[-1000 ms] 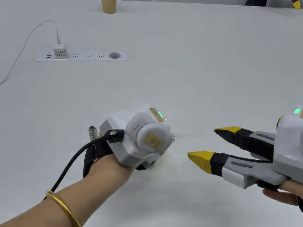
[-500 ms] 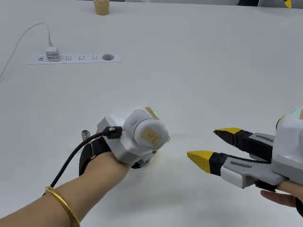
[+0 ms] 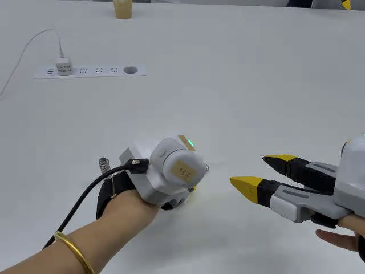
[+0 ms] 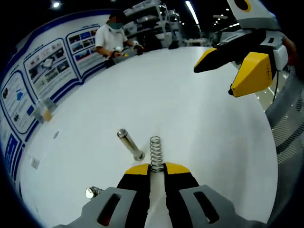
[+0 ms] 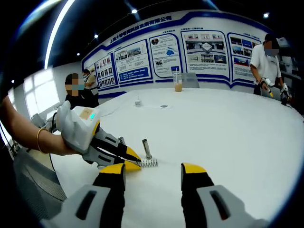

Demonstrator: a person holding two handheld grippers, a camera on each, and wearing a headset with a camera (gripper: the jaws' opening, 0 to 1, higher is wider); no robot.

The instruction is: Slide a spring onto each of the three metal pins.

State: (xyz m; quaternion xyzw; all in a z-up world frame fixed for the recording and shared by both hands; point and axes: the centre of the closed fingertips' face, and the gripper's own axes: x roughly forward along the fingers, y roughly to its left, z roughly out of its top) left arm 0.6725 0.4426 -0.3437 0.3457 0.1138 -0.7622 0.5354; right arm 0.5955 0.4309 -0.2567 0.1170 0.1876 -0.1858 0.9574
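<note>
L hand-held gripper (image 4: 156, 167) pinched small silver coil spring (image 4: 155, 151) beside upright silver metal pin (image 4: 129, 143) on white desk (image 3: 239, 103); R hand-held gripper (image 5: 154, 168) gaped wide.

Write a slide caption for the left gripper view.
Left gripper pinches a spring beside a metal pin; open right gripper opposite.

Left gripper (image 4: 151, 168): white rounded plastic housing, 2 black jaws with yellow tips. Tan rectangular paper label (image 3: 183, 169) on the rear face, small green indicator light (image 3: 190, 143) on top. Black round cable (image 3: 85, 197) plugs into its side; black fabric strap (image 3: 111, 188) wraps the hand. Thin gold metal bangle (image 3: 74, 251) on that wrist. Right gripper (image 3: 249, 170): grey-white body, 2 black jaws, yellow tips.
</note>
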